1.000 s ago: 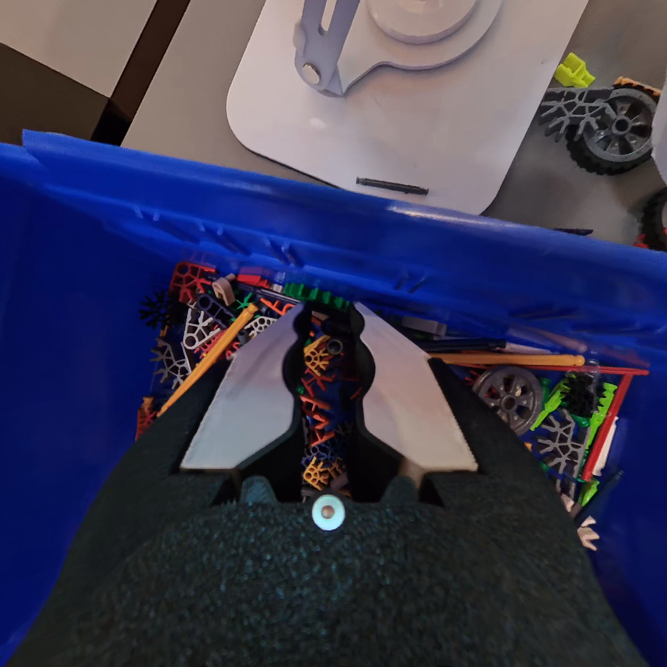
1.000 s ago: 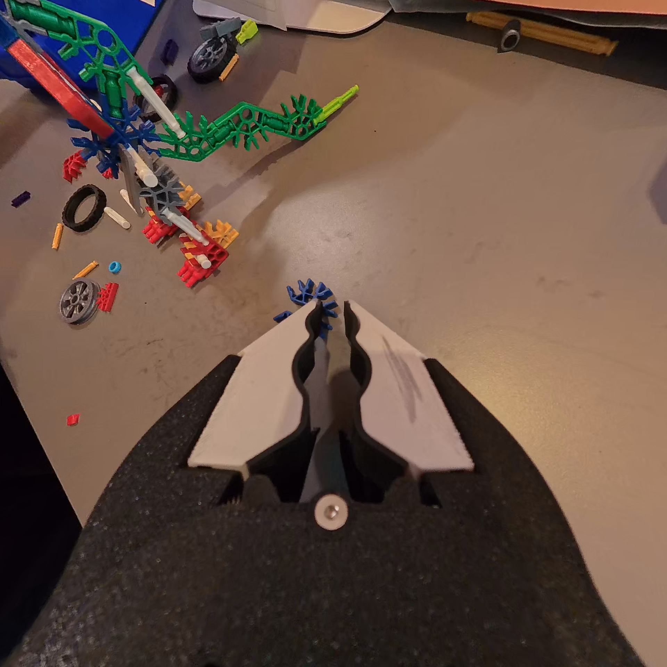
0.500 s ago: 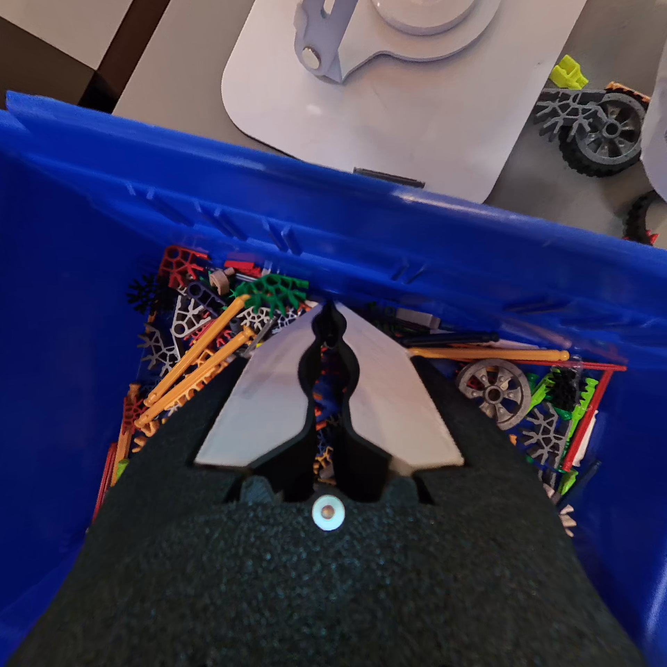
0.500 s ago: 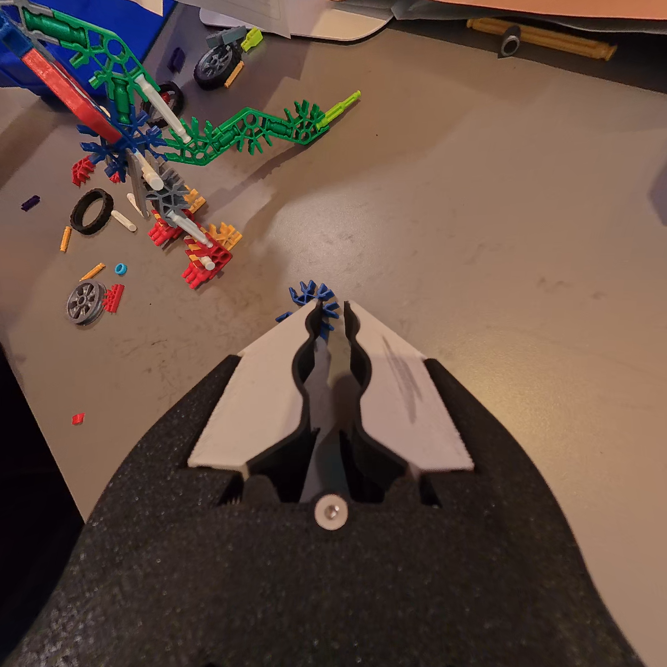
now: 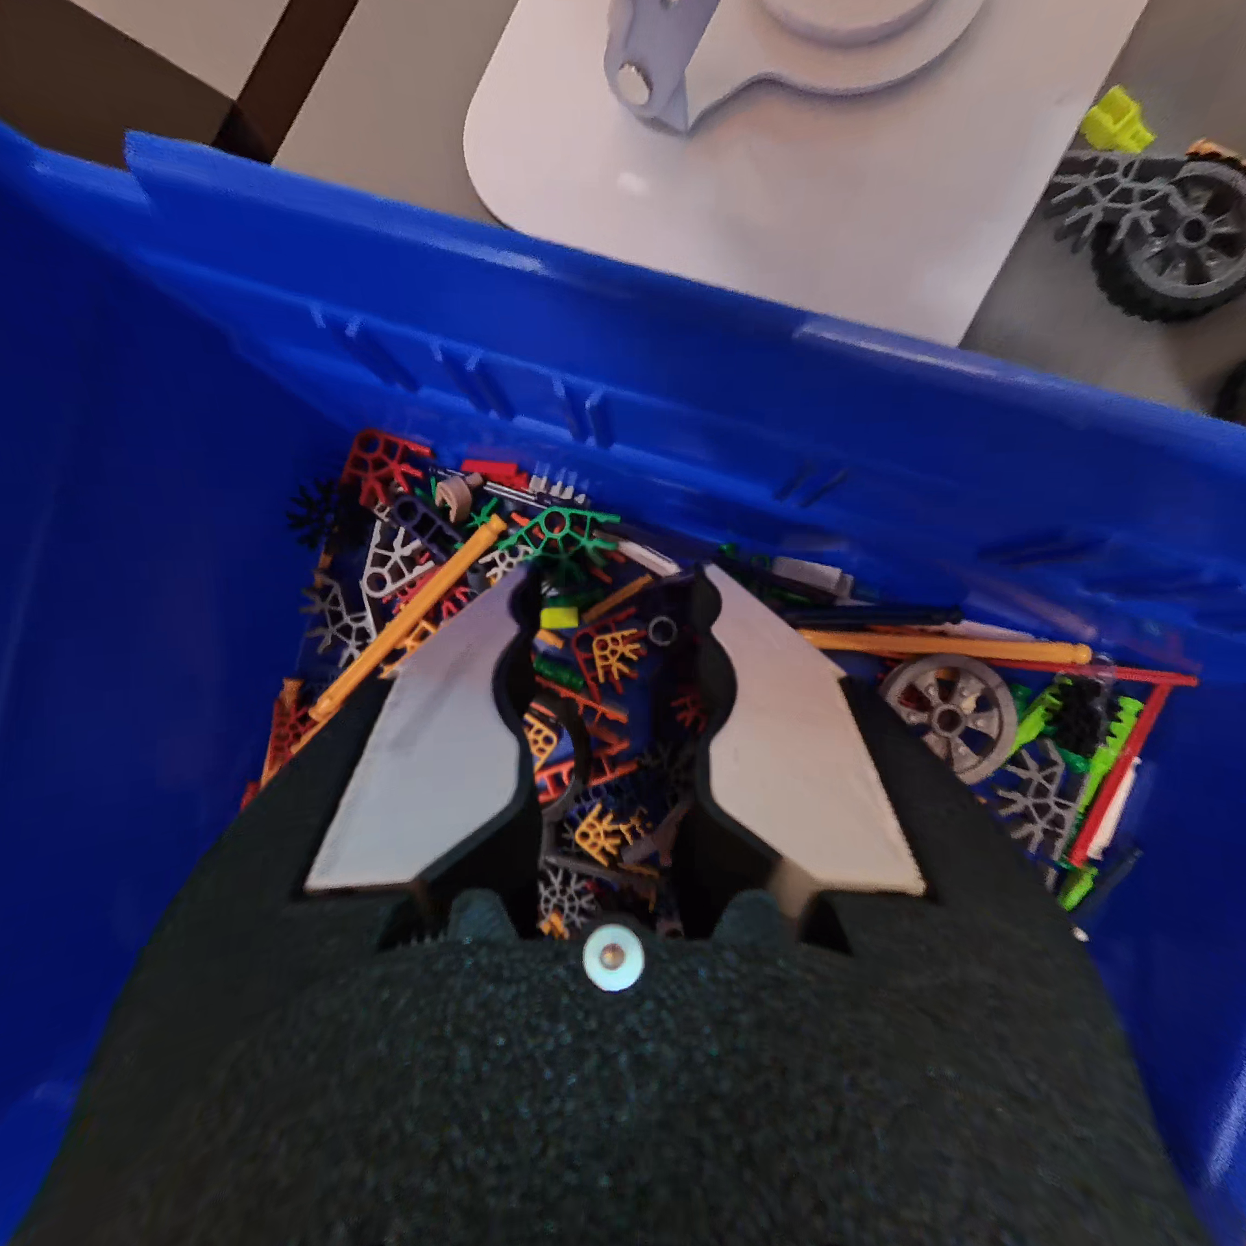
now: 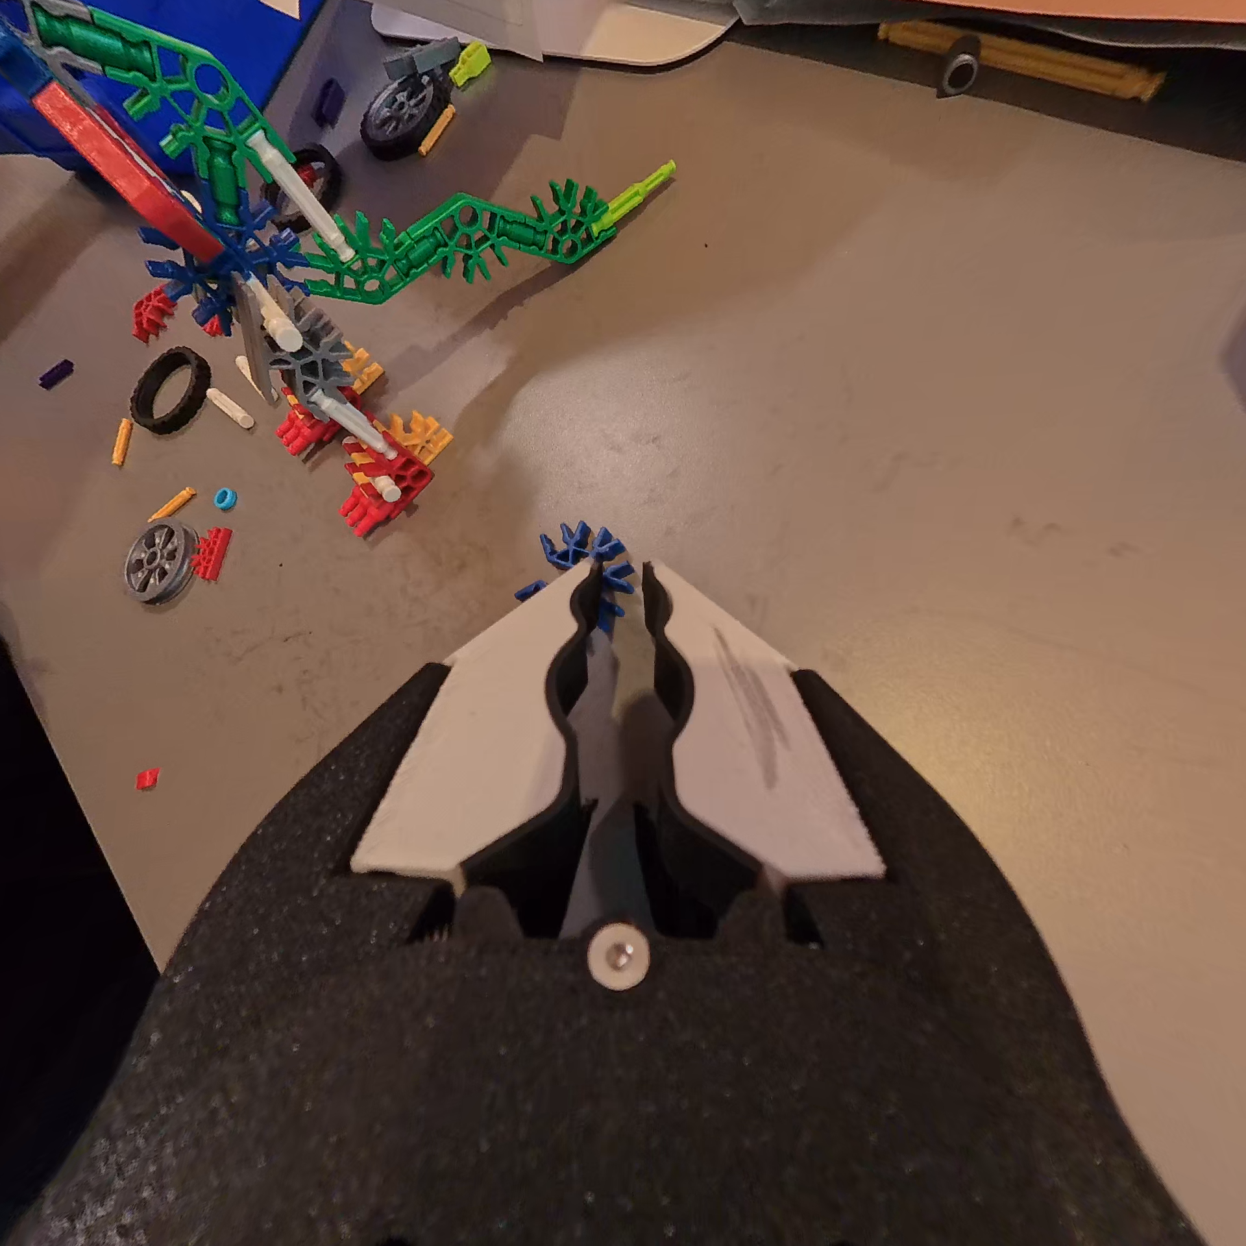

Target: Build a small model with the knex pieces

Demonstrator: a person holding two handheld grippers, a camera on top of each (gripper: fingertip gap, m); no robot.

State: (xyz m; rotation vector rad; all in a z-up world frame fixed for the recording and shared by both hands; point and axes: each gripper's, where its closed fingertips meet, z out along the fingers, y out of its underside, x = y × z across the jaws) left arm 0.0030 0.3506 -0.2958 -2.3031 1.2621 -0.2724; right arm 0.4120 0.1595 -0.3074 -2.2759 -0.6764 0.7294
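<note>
Left wrist view: we see the left gripper [image 5: 610, 586] inside a blue bin [image 5: 674, 377], its jaws spread wide with nothing between them. Below it lies a heap of construction-toy pieces [image 5: 600, 701]: connectors and rods in many colours. An orange rod [image 5: 411, 620] lies just left of the left finger; a grey spoked wheel [image 5: 951, 718] sits right of the right finger, with a second orange rod [image 5: 944, 647] above it. We cannot tell whether the fingertips touch the heap. Beyond the bin's far wall, a white base plate [image 5: 775, 202] and a tyred wheel [image 5: 1187, 249] rest on the grey table [image 5: 1052, 364].

Right wrist view: the right gripper [image 6: 617, 573] is above the table [image 6: 910, 438], jaws nearly closed, pinching a blue snowflake connector [image 6: 580, 549] at the tips; a pale rod [image 6: 597, 708] runs back from it between the fingers. Well to the left stands a built model [image 6: 283, 270] of green, blue, red and grey pieces, with a green arm [image 6: 472, 236] reaching right. Near it lie a black tyre [image 6: 168, 388], a loose grey wheel [image 6: 156, 559] and small scattered bits. Part of the blue bin [image 6: 222, 27] shows top left.
</note>
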